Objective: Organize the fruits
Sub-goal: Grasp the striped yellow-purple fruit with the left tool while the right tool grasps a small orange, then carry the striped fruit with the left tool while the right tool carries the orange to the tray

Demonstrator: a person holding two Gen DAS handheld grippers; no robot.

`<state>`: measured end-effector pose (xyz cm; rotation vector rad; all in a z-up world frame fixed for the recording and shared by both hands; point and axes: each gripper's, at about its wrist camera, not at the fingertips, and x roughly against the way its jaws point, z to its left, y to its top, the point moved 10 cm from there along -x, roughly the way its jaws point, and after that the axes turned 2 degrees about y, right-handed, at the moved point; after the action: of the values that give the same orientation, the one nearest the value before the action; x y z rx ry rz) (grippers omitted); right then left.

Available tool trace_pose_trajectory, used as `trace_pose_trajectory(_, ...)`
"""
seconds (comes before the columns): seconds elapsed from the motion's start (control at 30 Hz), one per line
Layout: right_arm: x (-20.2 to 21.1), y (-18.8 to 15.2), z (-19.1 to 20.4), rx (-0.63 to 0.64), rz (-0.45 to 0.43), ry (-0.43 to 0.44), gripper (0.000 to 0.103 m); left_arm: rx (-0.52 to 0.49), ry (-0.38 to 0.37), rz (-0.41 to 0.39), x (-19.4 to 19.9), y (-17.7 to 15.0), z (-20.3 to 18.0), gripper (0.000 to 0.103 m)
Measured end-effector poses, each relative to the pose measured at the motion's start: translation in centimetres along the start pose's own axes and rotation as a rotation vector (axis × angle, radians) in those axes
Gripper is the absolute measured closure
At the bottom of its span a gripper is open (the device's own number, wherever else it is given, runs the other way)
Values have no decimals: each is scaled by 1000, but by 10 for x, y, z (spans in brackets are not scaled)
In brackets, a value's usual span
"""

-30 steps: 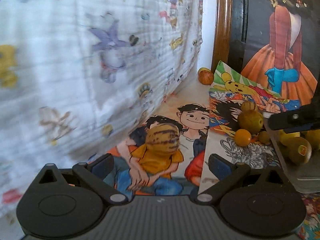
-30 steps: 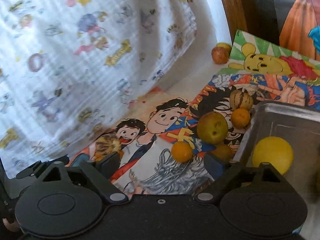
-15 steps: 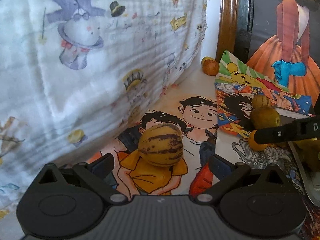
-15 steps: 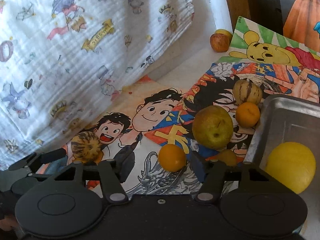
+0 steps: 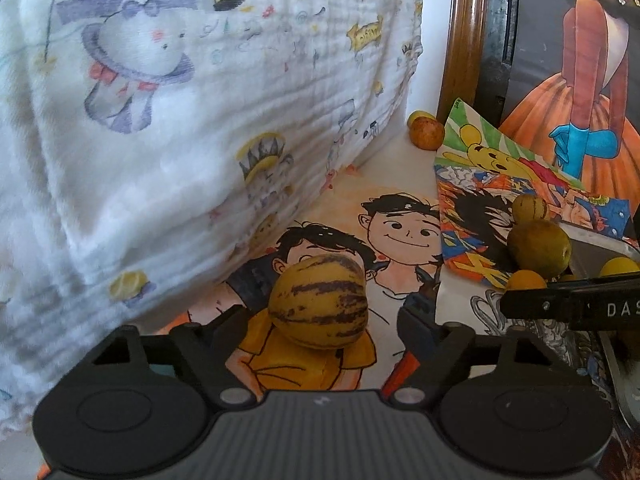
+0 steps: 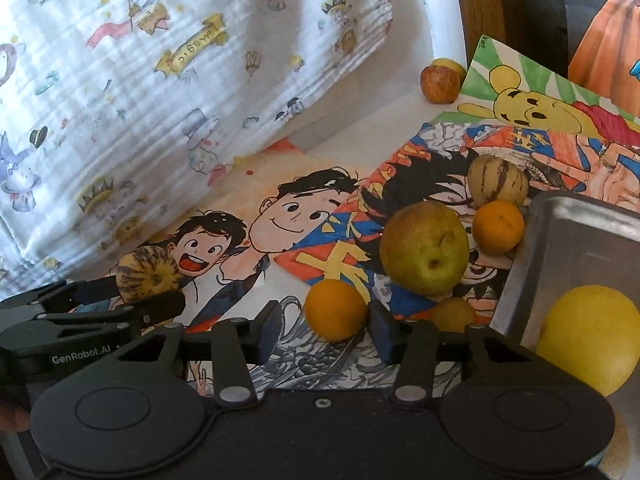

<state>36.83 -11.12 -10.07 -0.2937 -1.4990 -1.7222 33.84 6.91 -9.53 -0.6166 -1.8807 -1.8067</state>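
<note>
Your left tool [image 5: 320,316] had closed in on the striped melon [image 5: 318,300] since a second earlier; its fingers stood wide on either side, gripping nothing. The melon lay on the cartoon drawing [image 5: 396,236], beside the blanket [image 5: 160,120]. Your right tool [image 6: 322,328] had narrowed around a small orange [image 6: 335,309], not yet clamped. The tray [image 6: 576,216], just right, held a yellow fruit [image 6: 588,336]. Both picks looked imminent; the pear [image 6: 424,248] and others waited outside.
</note>
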Motion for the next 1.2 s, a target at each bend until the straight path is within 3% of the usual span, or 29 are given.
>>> trace_pose_trajectory(0.17, -1, -2, 0, 32, -22, -26, 64, -13, 11, 0, -2, 1, -2, 32)
trace_pose_trajectory(0.37, 0, -3, -1, 54, -41, -27, 67, -43, 38, 4, -4, 1, -3, 45)
trace_pose_trajectory(0.87, 7, -5, 2, 37, -38, 5, 67, -37, 18, 6, 4, -4, -8, 48)
trace_pose_trajectory(1.2, 41, -11, 6, 19, -68, 38, 67, -16, -13, -26, 33, -2, -23, 48)
